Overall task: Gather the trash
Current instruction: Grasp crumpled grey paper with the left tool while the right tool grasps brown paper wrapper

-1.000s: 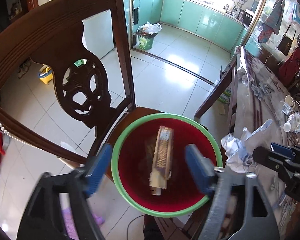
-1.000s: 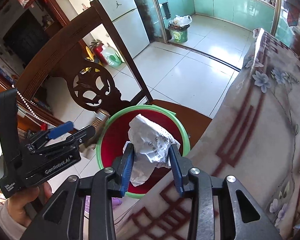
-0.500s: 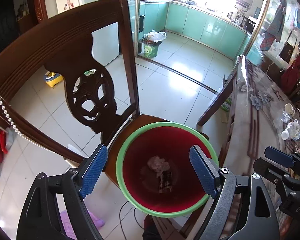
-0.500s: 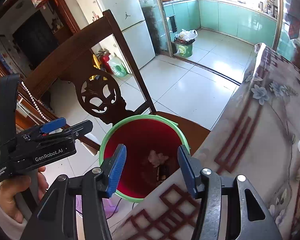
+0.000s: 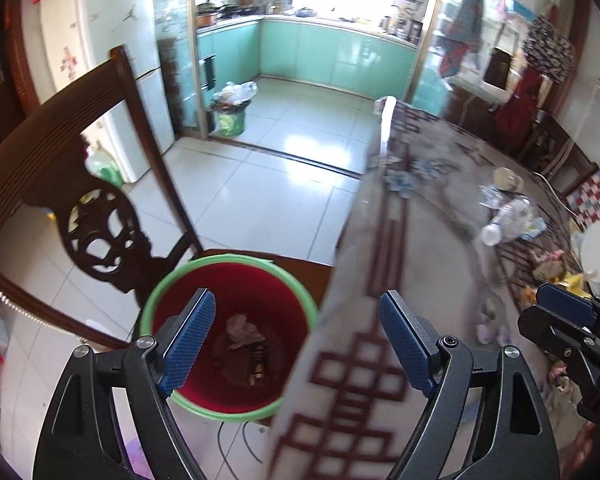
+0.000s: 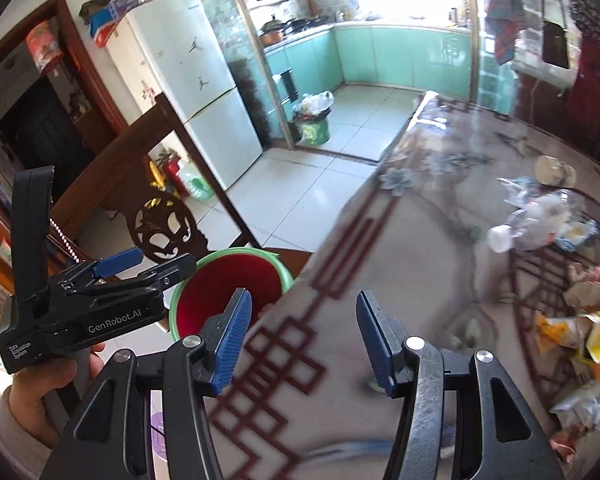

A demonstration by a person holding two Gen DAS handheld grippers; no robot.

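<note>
A red bin with a green rim [image 5: 168,288] stands on a wooden chair seat beside the table; it also shows in the right wrist view [image 6: 284,268]. Crumpled paper [image 5: 242,326] and a dark wrapper [image 5: 258,360] lie at its bottom. My left gripper [image 5: 296,340] is open and empty, over the bin's right rim and the table edge. My right gripper [image 6: 300,340] is open and empty above the tablecloth. Trash lies on the table: a crushed plastic bottle [image 6: 536,224], yellow snack wrappers [image 6: 580,332] and a silvery wrapper [image 6: 588,404].
The carved wooden chair back [image 5: 96,232] rises left of the bin. The patterned tablecloth [image 6: 420,240] covers the table. A paper cup [image 6: 554,170] lies at the far side. A full green bin [image 5: 230,118] stands in the kitchen doorway. A fridge [image 6: 196,92] is at the left.
The left gripper dropped a long wrapper and the right gripper let go of a crumpled paper into the bin. Both grippers then swung right, toward the table.
</note>
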